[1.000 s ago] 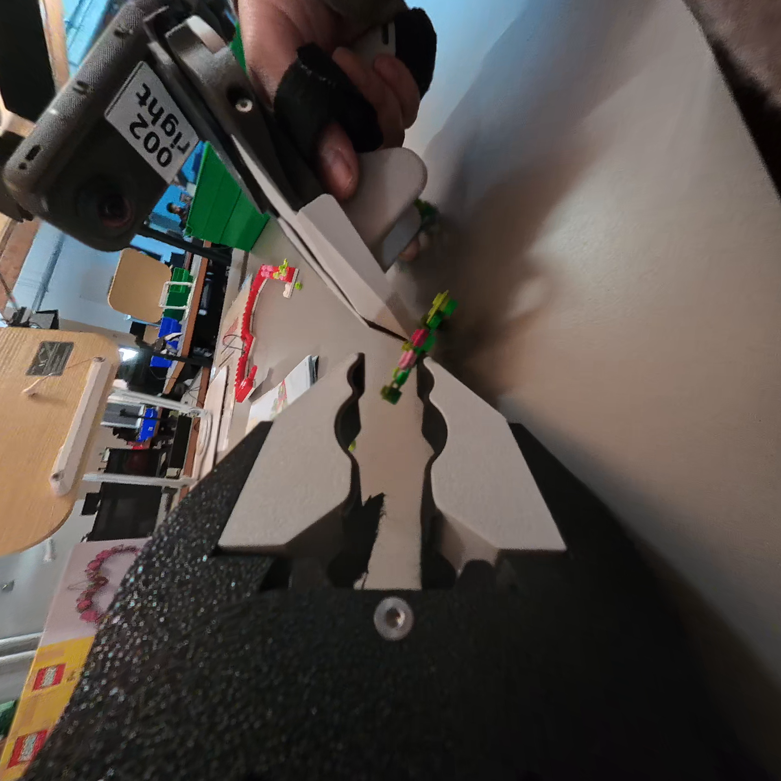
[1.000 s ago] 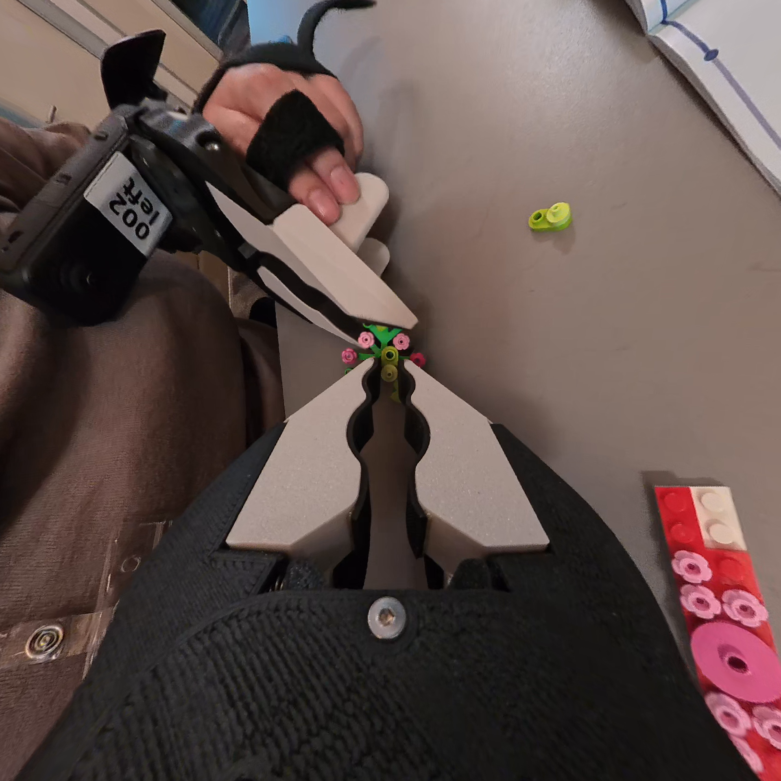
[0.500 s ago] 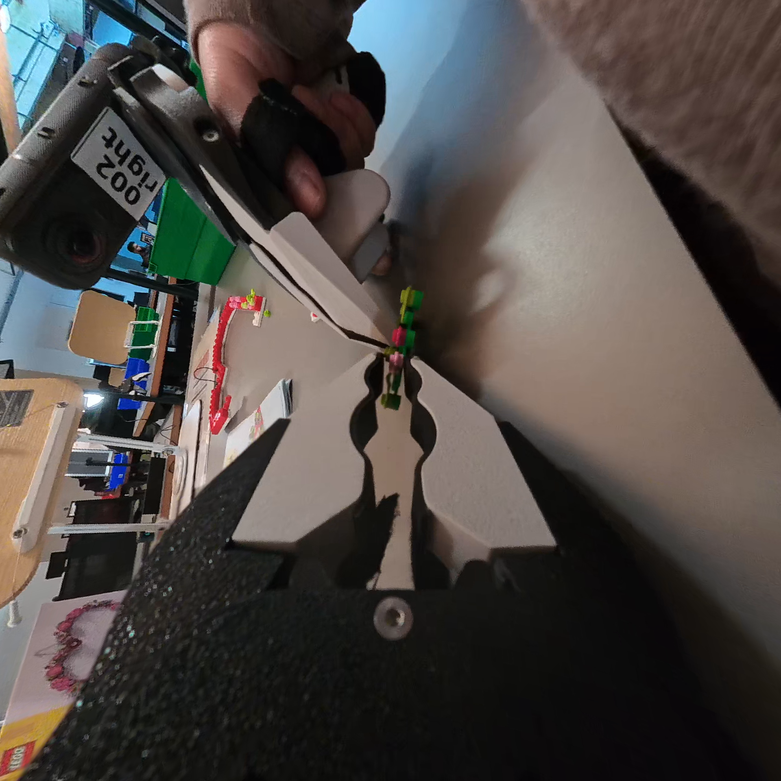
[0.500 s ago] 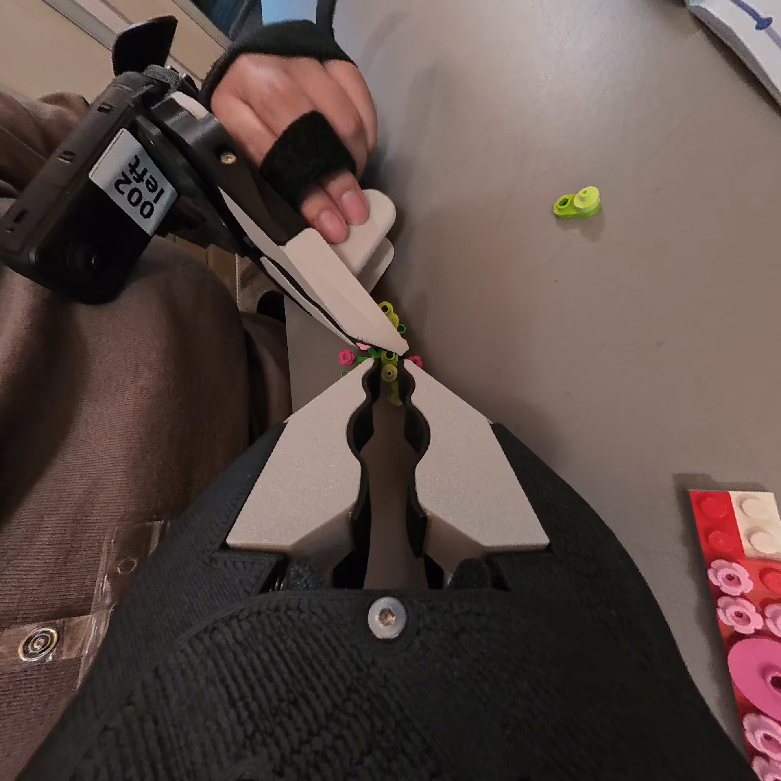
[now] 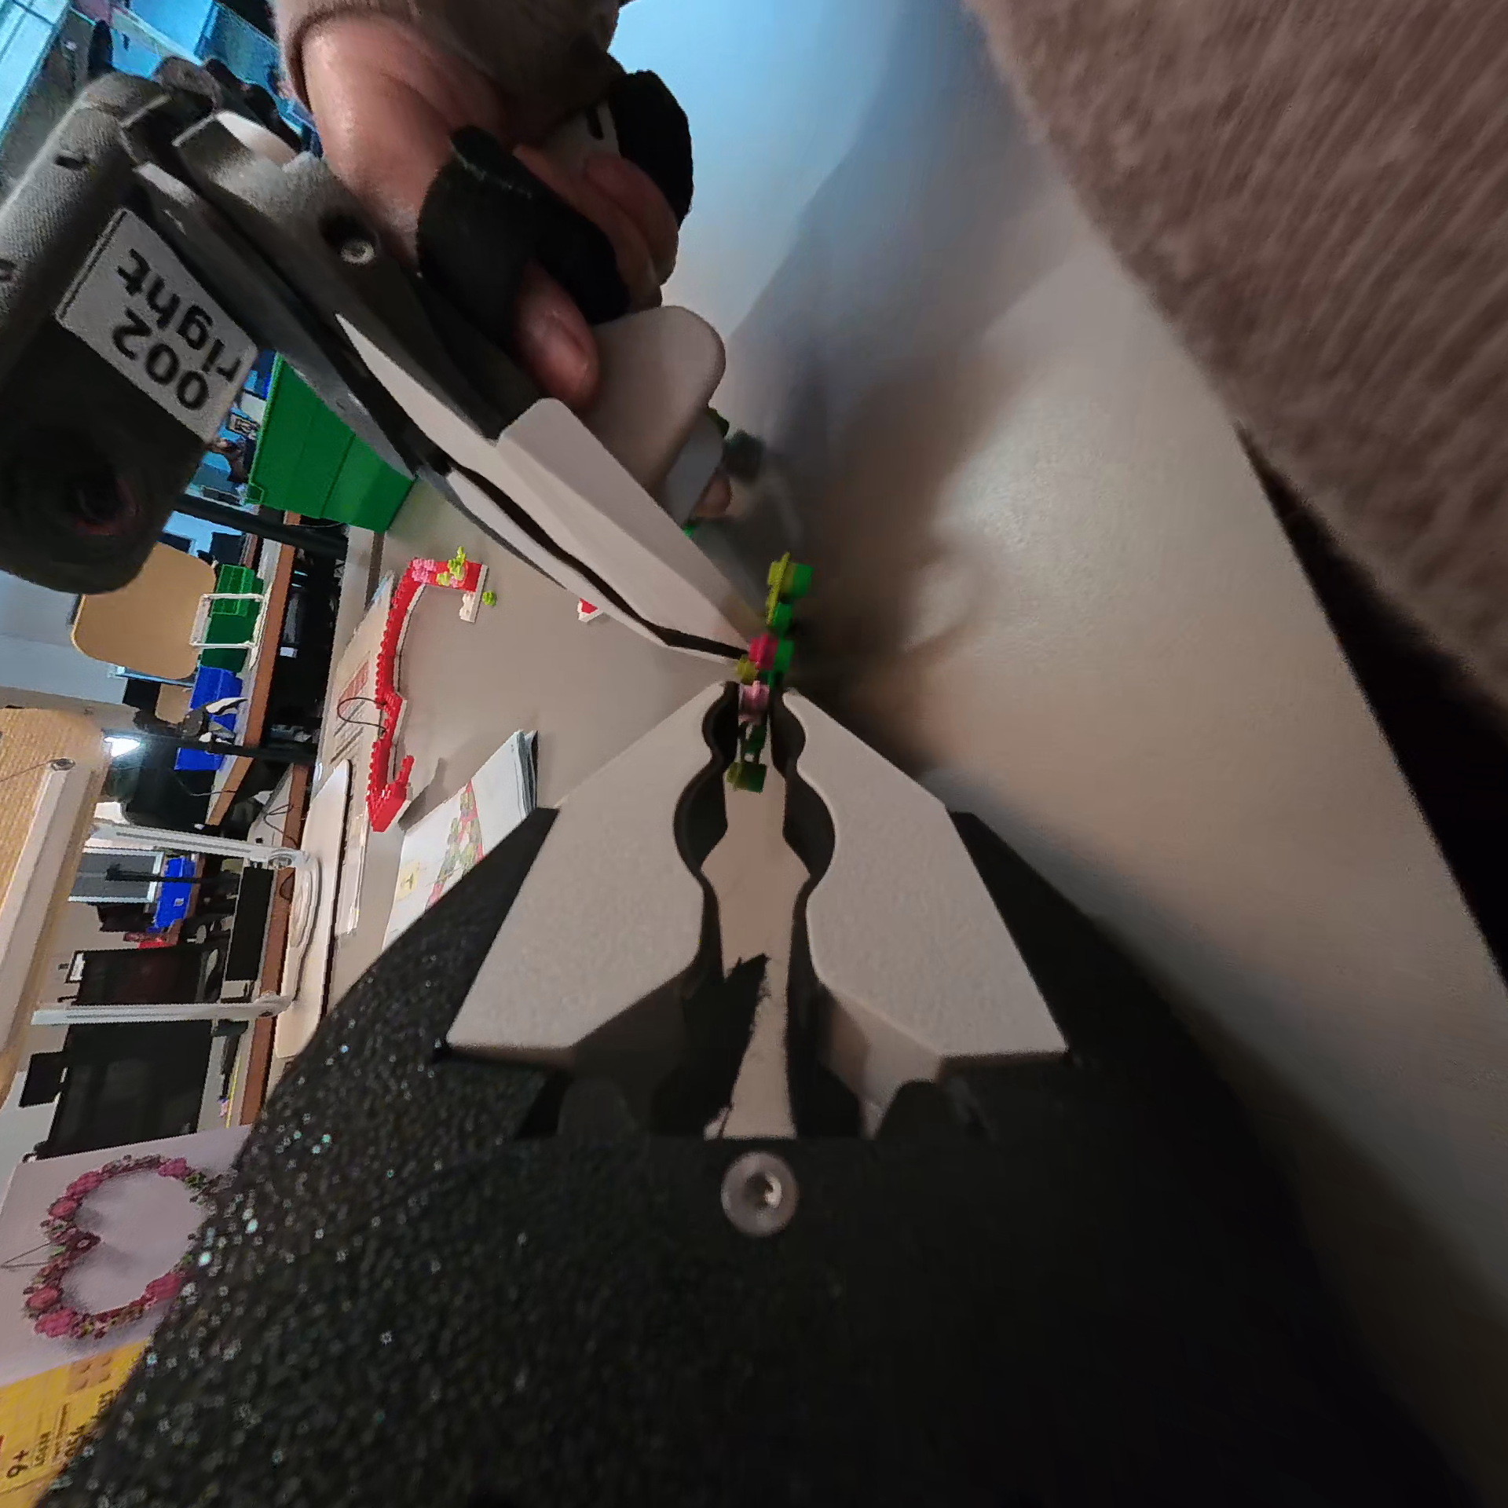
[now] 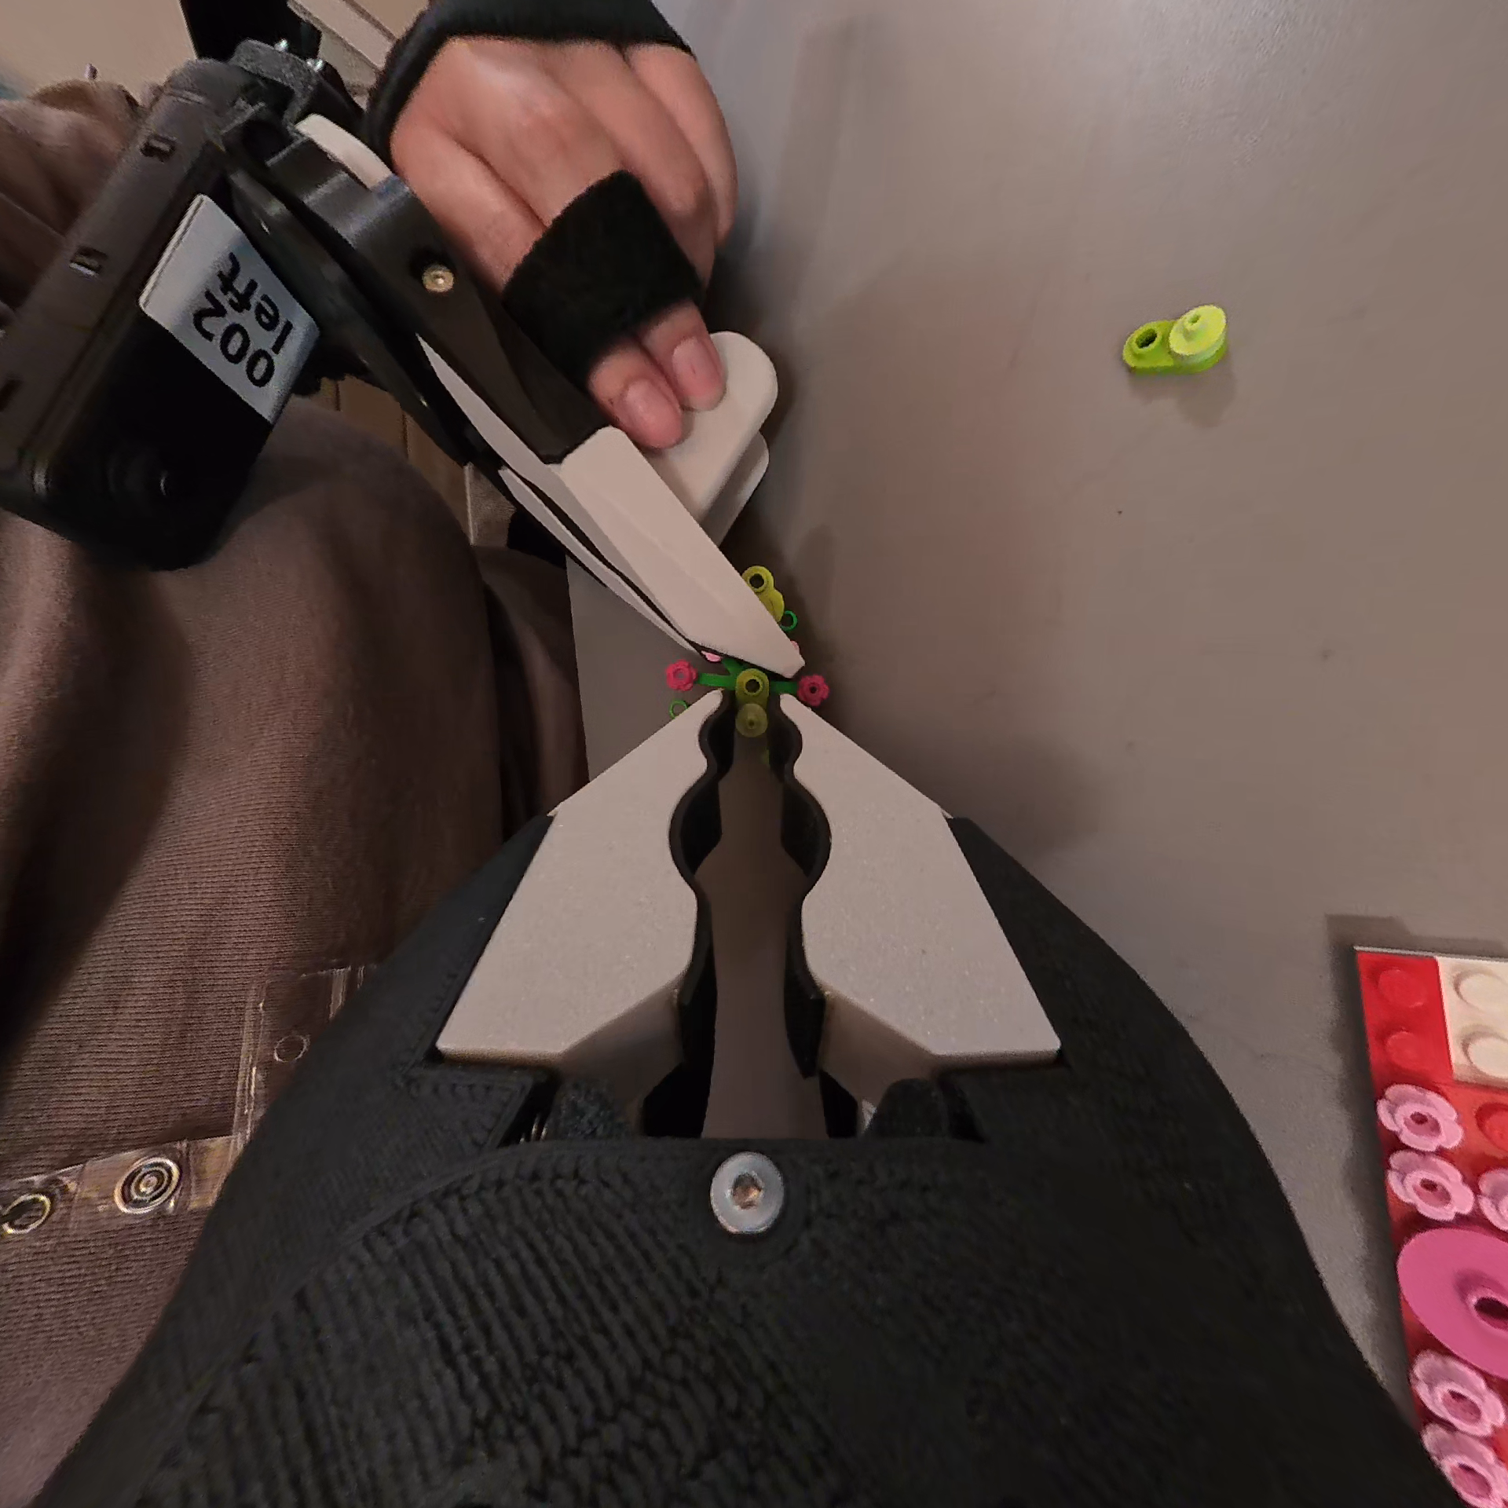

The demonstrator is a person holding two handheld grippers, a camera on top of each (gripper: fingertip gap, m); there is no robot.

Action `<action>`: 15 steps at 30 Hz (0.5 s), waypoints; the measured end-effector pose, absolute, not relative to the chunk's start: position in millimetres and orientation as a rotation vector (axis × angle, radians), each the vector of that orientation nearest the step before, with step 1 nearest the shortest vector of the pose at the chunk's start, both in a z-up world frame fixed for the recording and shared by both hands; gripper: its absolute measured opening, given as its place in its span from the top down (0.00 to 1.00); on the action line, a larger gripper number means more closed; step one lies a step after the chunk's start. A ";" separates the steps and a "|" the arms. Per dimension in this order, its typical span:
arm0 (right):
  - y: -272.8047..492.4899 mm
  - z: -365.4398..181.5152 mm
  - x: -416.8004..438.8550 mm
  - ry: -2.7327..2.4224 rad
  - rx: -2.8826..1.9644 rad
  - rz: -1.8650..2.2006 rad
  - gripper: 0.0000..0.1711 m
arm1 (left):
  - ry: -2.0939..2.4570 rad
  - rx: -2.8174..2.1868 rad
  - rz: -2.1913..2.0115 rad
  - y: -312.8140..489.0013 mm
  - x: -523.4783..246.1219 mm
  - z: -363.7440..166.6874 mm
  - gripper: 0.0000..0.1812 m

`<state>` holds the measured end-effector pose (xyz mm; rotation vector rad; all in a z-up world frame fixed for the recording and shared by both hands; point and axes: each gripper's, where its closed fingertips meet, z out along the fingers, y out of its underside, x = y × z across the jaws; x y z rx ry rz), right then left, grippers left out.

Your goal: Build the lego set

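Note:
A small flower sprig (image 5: 782, 620), a green stem with pink blossoms and lime pieces, is held in the air between both grippers. My left gripper (image 5: 752, 698) is shut on its lower part. My right gripper (image 5: 738, 649) comes in from the upper left, tips on the same sprig. In the right wrist view, my right gripper (image 6: 751, 706) is shut on the sprig's (image 6: 751, 685) lime centre. The left gripper (image 6: 775, 657) pinches it from above. Pink blossoms stick out on both sides. The grey table (image 6: 1061, 571) lies just behind.
A loose lime piece (image 6: 1175, 339) lies on the table at the upper right. A red plate with pink flowers (image 6: 1436, 1142) is at the right edge. A red heart-shaped frame (image 5: 392, 677), a booklet (image 5: 481, 808) and the set's box (image 5: 82, 1273) lie farther off. Brown clothing (image 6: 204, 734) fills the left. The tips of both grippers are at nearly the same place.
The two grippers have drawn closer together. The sprig, earlier beside the left fingertips and tilted, now sits between them. The left gripper's tip has come down onto the sprig.

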<state>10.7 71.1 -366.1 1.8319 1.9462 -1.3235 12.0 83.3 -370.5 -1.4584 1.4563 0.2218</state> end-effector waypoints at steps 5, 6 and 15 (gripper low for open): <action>69.4 -366.6 12.0 1.933 1.822 -1.314 0.97 | 1.463 -1.452 0.207 81.7 14.0 -370.7 0.98; 69.1 -366.7 12.3 1.926 1.820 -1.313 0.97 | 1.467 -1.444 0.208 81.4 14.5 -370.6 0.98; 65.7 -367.1 15.1 1.896 1.805 -1.325 0.97 | 1.493 -1.377 0.193 78.8 18.4 -368.0 0.96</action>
